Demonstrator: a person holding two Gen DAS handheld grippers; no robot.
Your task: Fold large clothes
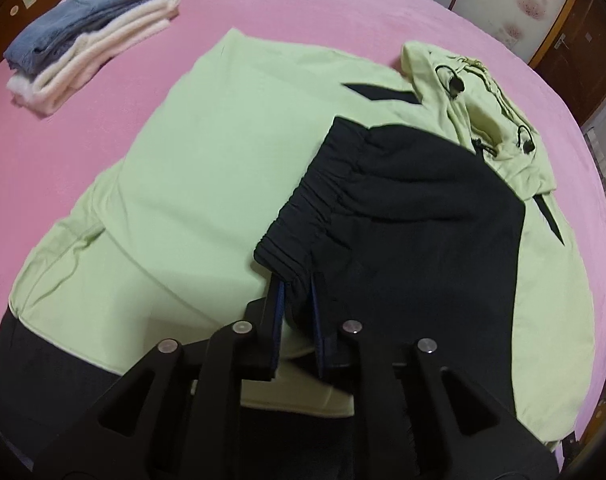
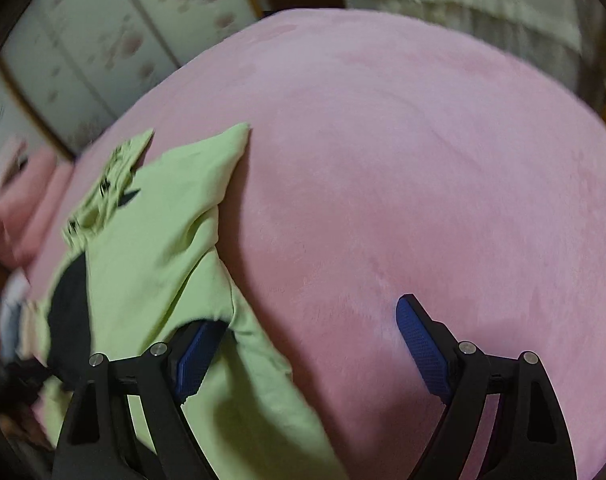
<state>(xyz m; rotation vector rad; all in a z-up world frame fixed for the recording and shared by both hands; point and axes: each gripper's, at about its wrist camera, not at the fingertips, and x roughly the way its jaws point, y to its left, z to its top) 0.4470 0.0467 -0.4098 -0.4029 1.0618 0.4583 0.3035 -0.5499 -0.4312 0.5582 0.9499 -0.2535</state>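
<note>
A light green hooded jacket (image 1: 191,168) with black panels lies spread on the pink bed (image 1: 303,12). Its black sleeve (image 1: 403,216) is folded across the body, gathered cuff toward the left. My left gripper (image 1: 297,292) points down at it, its jaws narrow, with the cuff's edge pinched between the blue pads. The hood (image 1: 475,92) with black cord toggles lies at the far right. In the blurred right wrist view the jacket (image 2: 155,216) fills the left side. My right gripper (image 2: 311,312) stands wide open with nothing between its fingers; one finger (image 2: 195,352) hangs over the jacket's edge, the other over bare bedcover.
A stack of folded clothes (image 1: 87,48), blue denim on cream knit, sits at the bed's far left. Pink pillows (image 2: 27,200) lie beyond the jacket. Wardrobe doors (image 1: 483,0) with a floral print stand behind the bed. Bare pink bedcover (image 2: 423,180) stretches to the right of the jacket.
</note>
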